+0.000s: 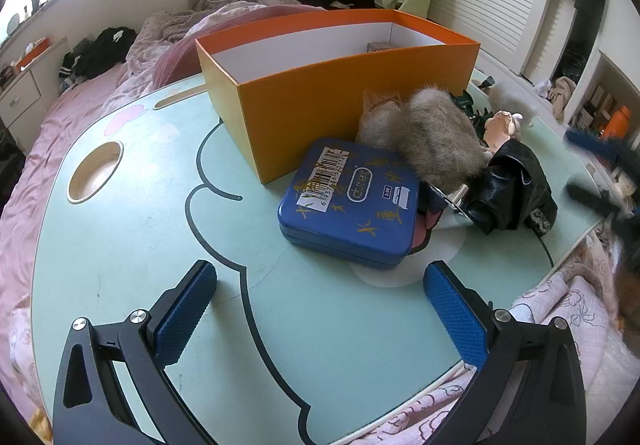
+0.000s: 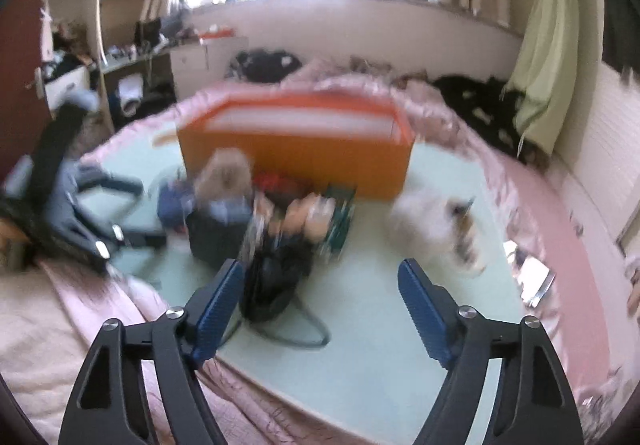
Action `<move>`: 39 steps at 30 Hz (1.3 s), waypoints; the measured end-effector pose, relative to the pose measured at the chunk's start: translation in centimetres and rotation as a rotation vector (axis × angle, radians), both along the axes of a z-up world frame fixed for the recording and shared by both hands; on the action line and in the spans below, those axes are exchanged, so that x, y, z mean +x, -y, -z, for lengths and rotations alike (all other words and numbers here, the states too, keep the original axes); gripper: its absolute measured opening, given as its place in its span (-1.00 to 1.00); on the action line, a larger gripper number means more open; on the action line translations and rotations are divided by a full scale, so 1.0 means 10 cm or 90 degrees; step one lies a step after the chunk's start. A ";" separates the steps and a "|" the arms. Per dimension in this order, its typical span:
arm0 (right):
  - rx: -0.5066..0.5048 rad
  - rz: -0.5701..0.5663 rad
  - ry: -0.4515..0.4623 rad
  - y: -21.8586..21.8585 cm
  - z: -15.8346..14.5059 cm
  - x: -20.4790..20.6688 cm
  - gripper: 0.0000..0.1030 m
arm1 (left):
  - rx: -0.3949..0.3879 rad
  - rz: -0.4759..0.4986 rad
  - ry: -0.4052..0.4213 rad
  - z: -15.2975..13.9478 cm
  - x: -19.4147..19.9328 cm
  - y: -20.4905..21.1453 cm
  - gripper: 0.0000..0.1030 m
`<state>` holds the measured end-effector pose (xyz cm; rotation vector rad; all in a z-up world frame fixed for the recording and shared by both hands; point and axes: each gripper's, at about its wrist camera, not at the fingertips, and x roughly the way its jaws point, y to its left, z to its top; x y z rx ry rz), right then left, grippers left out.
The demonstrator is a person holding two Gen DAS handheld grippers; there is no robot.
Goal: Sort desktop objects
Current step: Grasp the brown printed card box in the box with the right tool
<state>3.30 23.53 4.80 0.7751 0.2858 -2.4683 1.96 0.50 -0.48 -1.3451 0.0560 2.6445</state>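
Note:
An orange box (image 1: 352, 117) with a white inside stands on a mint-green lap table (image 1: 120, 245); a small dark item (image 1: 378, 46) lies in its far corner. In front of the box lie a blue tin (image 1: 352, 205), a grey furry toy (image 1: 436, 137), a black leather pouch (image 1: 512, 189) and a small figurine (image 1: 502, 125). My left gripper (image 1: 320, 273) hovers open just short of the tin, empty. The right wrist view is blurred: my right gripper (image 2: 320, 267) is open above the table's near edge, the black pouch (image 2: 272, 285) beside its left finger, a white fluffy toy (image 2: 436, 229) ahead on the right.
The table sits on a bed with pink bedding (image 1: 60, 117) and has a round cup hole (image 1: 96, 173) at its left. Dark clothes (image 2: 480, 105) lie on the bed behind the orange box (image 2: 296, 153). A green cloth (image 2: 552, 45) hangs at the right.

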 end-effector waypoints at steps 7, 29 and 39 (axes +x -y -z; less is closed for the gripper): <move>0.010 0.053 0.065 0.29 -0.65 -0.86 -0.26 | 0.000 0.000 -0.001 0.00 0.00 -0.01 0.99; 0.300 0.221 0.351 1.32 0.26 -2.60 -0.18 | 0.004 0.005 -0.012 -0.04 0.04 0.01 0.99; 0.066 0.132 0.324 0.96 -0.23 -2.11 -0.66 | 0.010 0.006 -0.017 -0.04 0.06 0.01 1.00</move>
